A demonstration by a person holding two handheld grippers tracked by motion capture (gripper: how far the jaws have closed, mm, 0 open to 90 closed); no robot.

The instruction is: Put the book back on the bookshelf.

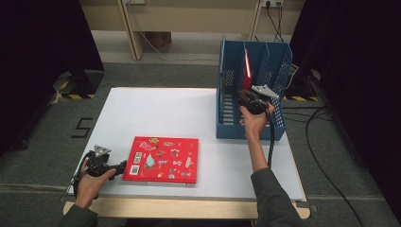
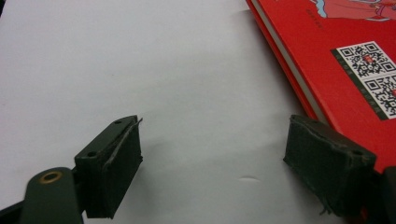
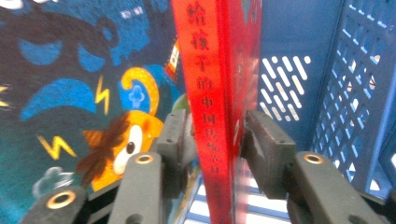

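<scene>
On the white counter (image 1: 198, 113), a blue file rack (image 1: 231, 94) at far right holds an upright red book (image 3: 210, 116). The right gripper (image 3: 217, 140) straddles its spine, jaws apparently just clear; released leaning, it may topple. The left gripper (image 2: 212, 158) gapes empty beside the flat red book (image 1: 161, 159), near left.

Two QR codes (image 2: 373, 77) on the flat red book's (image 1: 161, 159) cover; Chinese characters down the upright red book's spine (image 3: 208, 107), too blurred to read; a "5" mark (image 1: 83, 127) on the floor
</scene>
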